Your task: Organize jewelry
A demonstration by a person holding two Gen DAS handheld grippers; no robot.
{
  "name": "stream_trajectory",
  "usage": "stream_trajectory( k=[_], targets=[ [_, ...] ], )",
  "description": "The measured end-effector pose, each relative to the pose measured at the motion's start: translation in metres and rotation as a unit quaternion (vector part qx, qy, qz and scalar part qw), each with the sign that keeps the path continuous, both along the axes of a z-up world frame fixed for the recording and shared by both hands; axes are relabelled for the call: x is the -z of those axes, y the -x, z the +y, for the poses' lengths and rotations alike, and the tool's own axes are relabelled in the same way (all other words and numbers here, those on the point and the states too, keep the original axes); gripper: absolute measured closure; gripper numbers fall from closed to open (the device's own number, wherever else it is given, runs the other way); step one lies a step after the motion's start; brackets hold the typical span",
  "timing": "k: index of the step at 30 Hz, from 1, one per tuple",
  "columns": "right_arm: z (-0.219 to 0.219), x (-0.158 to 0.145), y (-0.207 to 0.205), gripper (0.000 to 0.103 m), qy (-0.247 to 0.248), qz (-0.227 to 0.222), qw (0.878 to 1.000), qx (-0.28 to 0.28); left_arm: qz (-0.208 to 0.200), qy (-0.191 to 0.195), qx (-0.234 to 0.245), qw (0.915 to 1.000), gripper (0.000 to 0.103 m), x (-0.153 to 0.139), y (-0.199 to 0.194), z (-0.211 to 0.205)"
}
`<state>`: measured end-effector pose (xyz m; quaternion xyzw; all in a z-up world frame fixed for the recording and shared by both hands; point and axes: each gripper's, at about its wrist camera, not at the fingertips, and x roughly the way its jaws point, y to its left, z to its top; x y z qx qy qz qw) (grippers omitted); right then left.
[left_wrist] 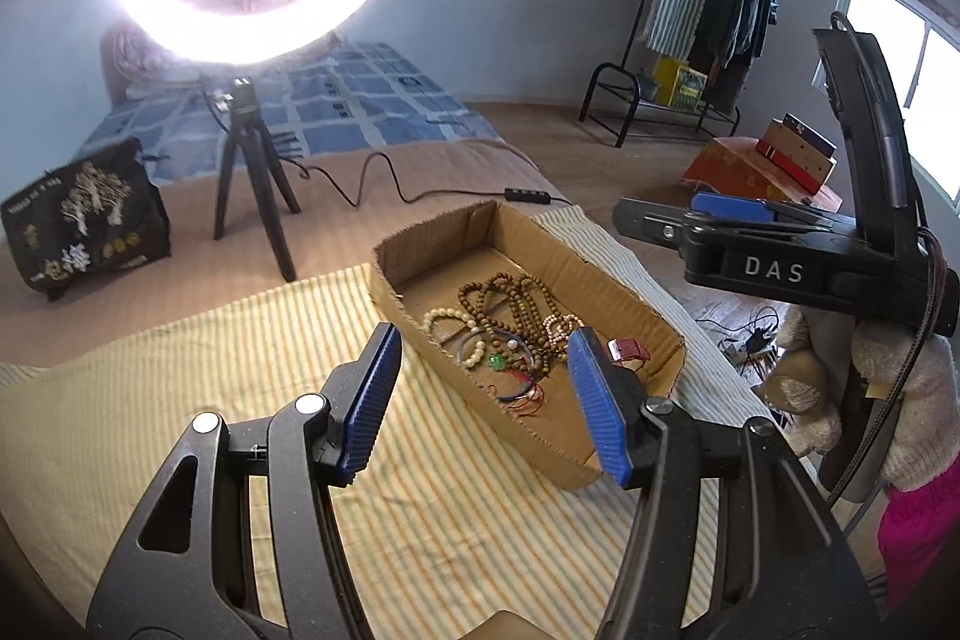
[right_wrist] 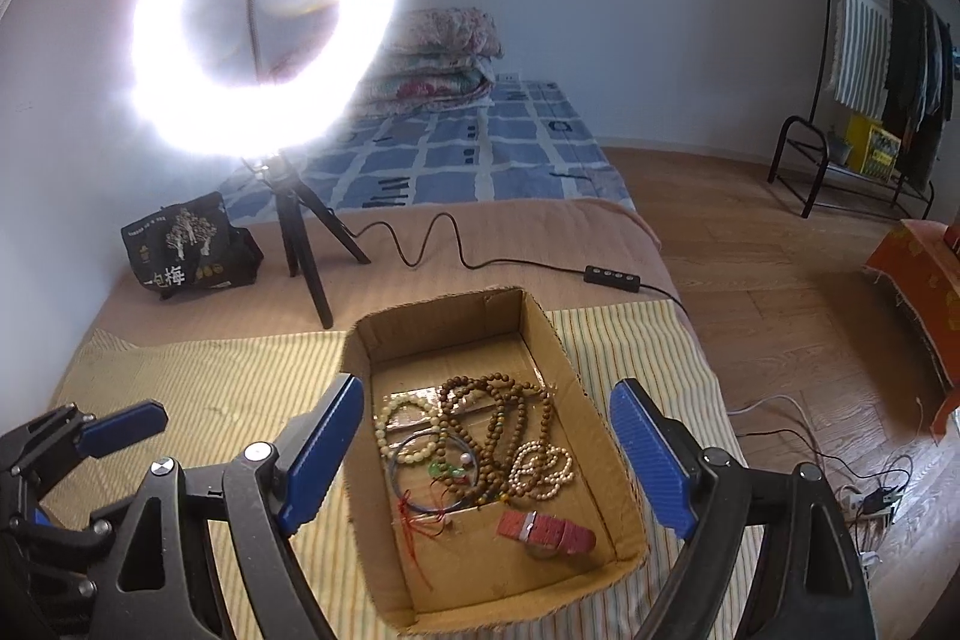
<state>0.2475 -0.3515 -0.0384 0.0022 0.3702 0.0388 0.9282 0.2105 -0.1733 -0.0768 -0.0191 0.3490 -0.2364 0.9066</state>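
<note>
An open cardboard box sits on the striped cloth. In it lie brown wooden bead strings, a cream bead bracelet, a pale pearl bracelet, a thin bangle with red cords and a red watch. My left gripper is open and empty, above the box's near left side. My right gripper is open and empty, hovering over the box. The right gripper also shows in the left wrist view, above the box's right.
A lit ring light on a black tripod stands behind the box, its cable trailing right. A black bag lies at back left. The bed edge drops to a wooden floor with cables on the right.
</note>
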Motion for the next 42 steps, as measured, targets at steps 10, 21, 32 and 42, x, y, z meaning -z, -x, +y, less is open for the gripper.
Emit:
stream_trajectory(
  k=[10, 21, 32, 42],
  targets=[
    [0.026, -0.03, 0.048, 0.013, 0.006, -0.037, 0.999, 0.007, -0.031, -0.009, 0.006, 0.9994, 0.043, -0.022, 0.035, 0.038],
    [0.043, -0.04, 0.078, 0.0, 0.001, -0.083, 0.996, 0.029, -0.055, -0.009, -0.005, 0.9984, 0.02, -0.033, 0.056, 0.063],
    [0.054, -0.041, 0.091, 0.0, 0.027, -0.103, 0.994, 0.034, -0.051, -0.055, -0.013, 0.9971, 0.018, -0.023, 0.064, 0.063],
    [0.052, -0.039, 0.089, 0.0, 0.027, -0.099, 0.994, 0.032, -0.053, -0.063, -0.056, 0.995, 0.007, -0.025, 0.062, 0.065]
  ],
)
